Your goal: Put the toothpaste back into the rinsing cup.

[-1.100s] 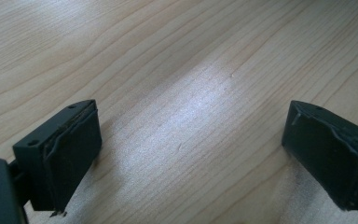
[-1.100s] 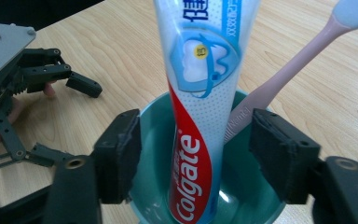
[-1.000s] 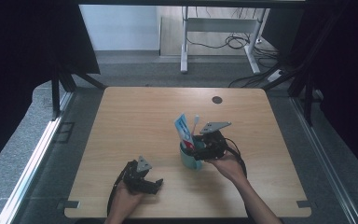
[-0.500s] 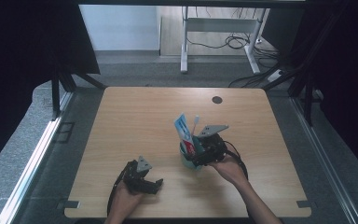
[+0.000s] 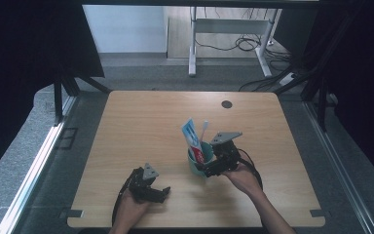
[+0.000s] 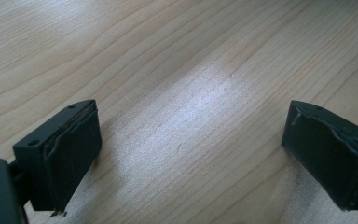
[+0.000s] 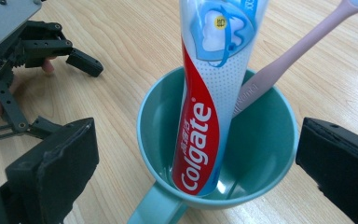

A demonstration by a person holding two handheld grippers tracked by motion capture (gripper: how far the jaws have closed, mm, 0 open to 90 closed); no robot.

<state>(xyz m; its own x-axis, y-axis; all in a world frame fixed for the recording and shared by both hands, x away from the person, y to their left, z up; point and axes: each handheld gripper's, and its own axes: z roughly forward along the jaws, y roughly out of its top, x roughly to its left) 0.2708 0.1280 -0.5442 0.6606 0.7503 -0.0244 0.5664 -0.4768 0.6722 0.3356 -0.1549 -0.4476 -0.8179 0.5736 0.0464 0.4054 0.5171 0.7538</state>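
— State of the right gripper (image 7: 193,144)?

— Released. Just been opening, now spread wide, straddling the teal mug (image 7: 261,140) without touching it. Pads clear of the rim on both sides.

— And the left gripper (image 6: 191,126)?

— Released too. Gaping over bare table (image 6: 168,46), gripping nothing, parked off beyond the right gripper's left-hand jaw.

— Whereabouts of the toothpaste tube (image 7: 200,112)?

— Standing in the mug, dead centre between the right jaws, tilting away from that gripper. Bottom end resting on the mug floor, crimped end up. Pink toothbrush (image 7: 279,65) alongside, slanting off toward the right-hand jaw.

— Likely handling?

— Tube: probably light and soft, squashy in the middle, glossy, apt to slip or buckle if pinched hard. Best taken gently across the flat upper part, just under the crimp. Toothbrush: stiff, thin, light; best pinched across the handle above the rim. Mug: rigid, heavier, probably smooth and breakable; better gripped over one wall, or by the handle pointing back at the right gripper's body.
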